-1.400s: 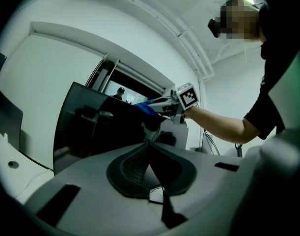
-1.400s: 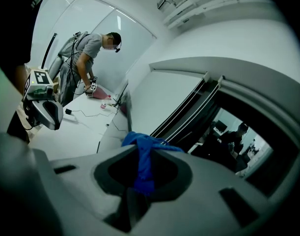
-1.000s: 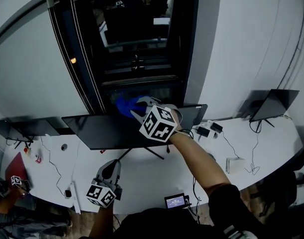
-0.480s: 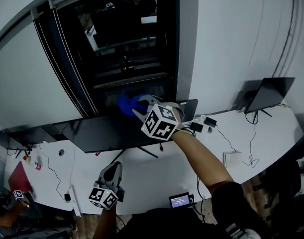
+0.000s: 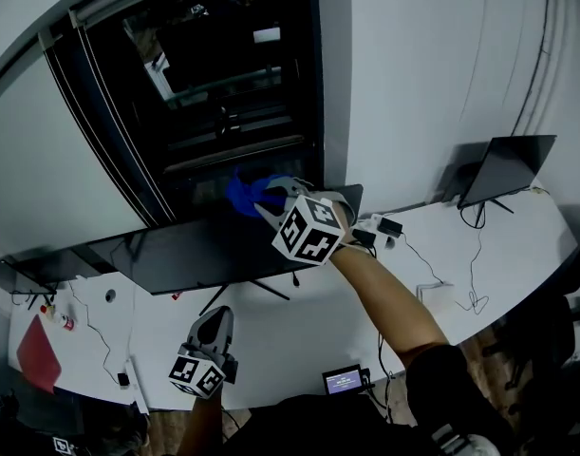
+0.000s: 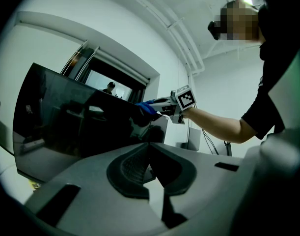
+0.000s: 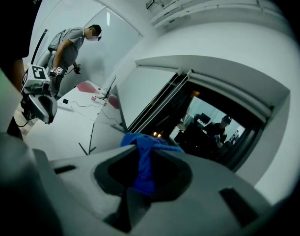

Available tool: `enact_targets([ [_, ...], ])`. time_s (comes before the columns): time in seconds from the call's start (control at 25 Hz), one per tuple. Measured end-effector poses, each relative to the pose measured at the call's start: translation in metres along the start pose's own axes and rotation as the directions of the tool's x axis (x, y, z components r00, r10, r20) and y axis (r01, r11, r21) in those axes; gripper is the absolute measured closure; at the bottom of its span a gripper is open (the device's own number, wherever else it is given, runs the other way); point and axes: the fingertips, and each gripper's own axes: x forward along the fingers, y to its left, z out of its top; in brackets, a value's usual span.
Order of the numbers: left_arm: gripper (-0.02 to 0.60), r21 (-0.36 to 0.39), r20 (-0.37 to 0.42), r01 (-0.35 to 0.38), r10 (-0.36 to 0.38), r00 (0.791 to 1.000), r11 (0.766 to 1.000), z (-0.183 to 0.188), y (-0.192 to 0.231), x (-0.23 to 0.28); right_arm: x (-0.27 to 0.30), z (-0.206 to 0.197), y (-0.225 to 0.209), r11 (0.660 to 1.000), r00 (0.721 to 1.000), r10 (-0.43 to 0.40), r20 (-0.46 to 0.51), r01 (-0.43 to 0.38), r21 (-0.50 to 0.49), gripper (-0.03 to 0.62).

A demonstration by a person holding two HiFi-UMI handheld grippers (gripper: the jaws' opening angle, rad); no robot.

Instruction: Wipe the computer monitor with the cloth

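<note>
Right claw, clenched on the blue cloth, has crept rightward along the monitor top, so wiping's underway; left claw closed, empty

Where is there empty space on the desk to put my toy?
Bare desk lies between the monitor stand and the small screen gadget, and at the right end past the loose cables. Plugs crowd the spot beside the monitor.

Head view looks steeply down on desk and monitor. Left gripper view, low, faces up the screen; right gripper at 1 o'clock. Right gripper view, close at the monitor's top edge; left gripper at 9 o'clock.
</note>
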Motion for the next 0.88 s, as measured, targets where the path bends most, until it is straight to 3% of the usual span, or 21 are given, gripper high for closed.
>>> enact_targets([
  [0.88,0.588,0.022,-0.024,0.085,-0.084,0.996,0.996,-0.011,-0.033,0.052,-0.056,-0.064,-0.037,0.989,0.992,-0.127,0.013,0.126,0.08,0.533],
])
